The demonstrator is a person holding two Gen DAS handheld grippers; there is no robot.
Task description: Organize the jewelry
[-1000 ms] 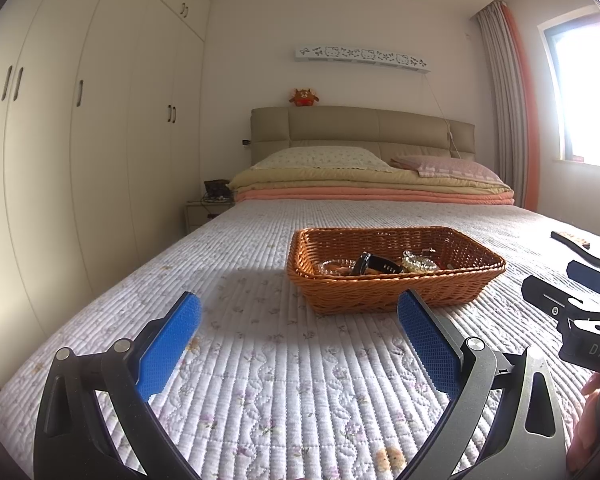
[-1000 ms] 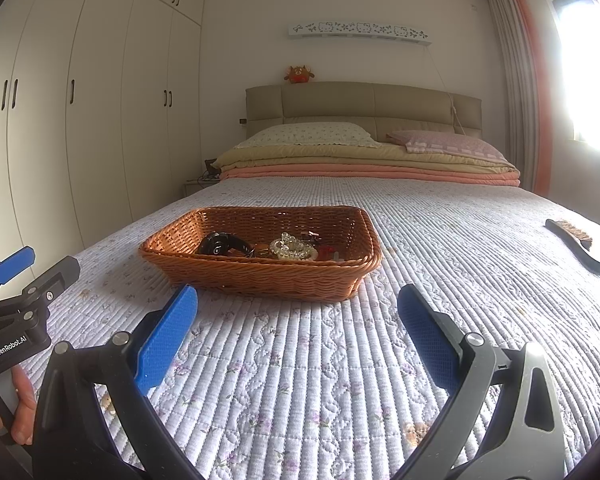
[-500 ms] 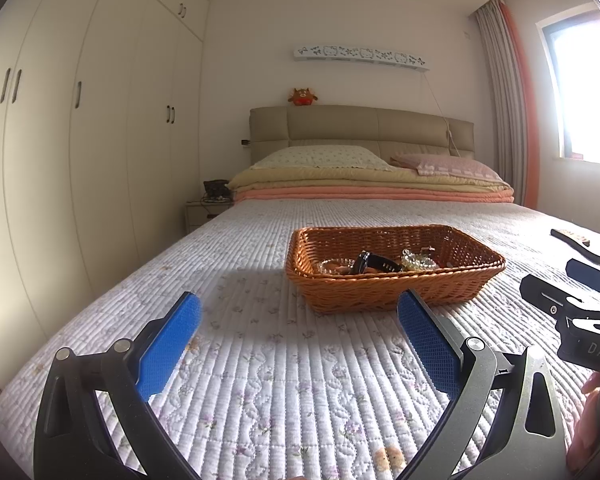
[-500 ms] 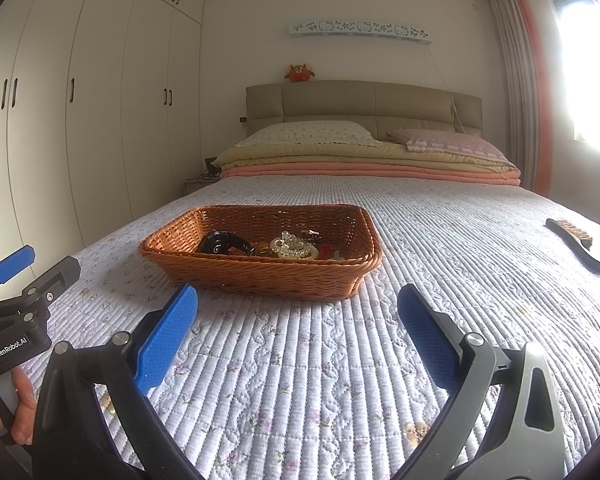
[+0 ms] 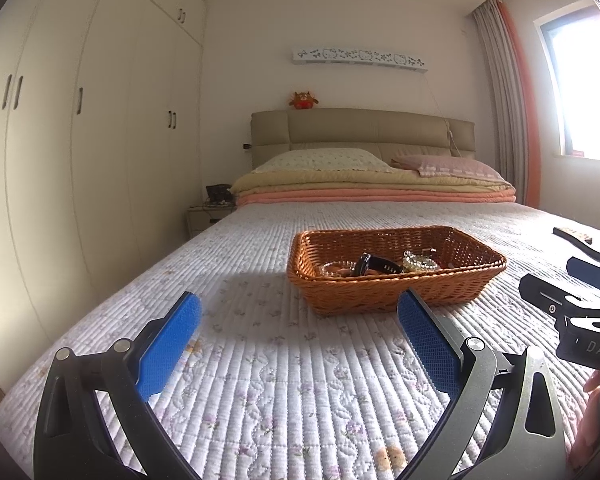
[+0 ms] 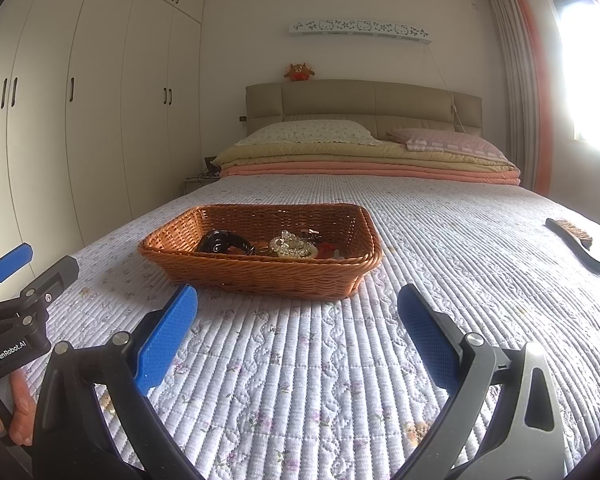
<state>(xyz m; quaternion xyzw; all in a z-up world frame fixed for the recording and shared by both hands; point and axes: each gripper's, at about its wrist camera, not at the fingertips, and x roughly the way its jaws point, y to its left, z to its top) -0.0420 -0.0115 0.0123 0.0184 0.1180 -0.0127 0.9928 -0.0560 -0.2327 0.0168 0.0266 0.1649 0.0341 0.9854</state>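
White quilted bedspread with small floral print (image 6: 340, 380) fills the area under and ahead of both claws. Tall white wardrobe doors (image 6: 100, 100) stand far left of them. Beige padded headboard (image 6: 364, 104) and folded yellow and peach blankets (image 6: 368, 166) sit well ahead. Rectangular brown wicker basket (image 6: 260, 276) rests on the bedspread just ahead of the right gripper (image 6: 298, 320), slightly left of its centreline; from the left gripper (image 5: 298, 328) it sits ahead and to the right (image 5: 396, 292). Black-handled brush (image 6: 576, 244) lies far right of the right claw. Jewelry is all inside the basket: black watch strap (image 6: 224, 242), clear bead bracelet (image 6: 292, 246), something small and red beside it, too small to identify. Both claws spread wide, blue pads empty, above the bedspread.
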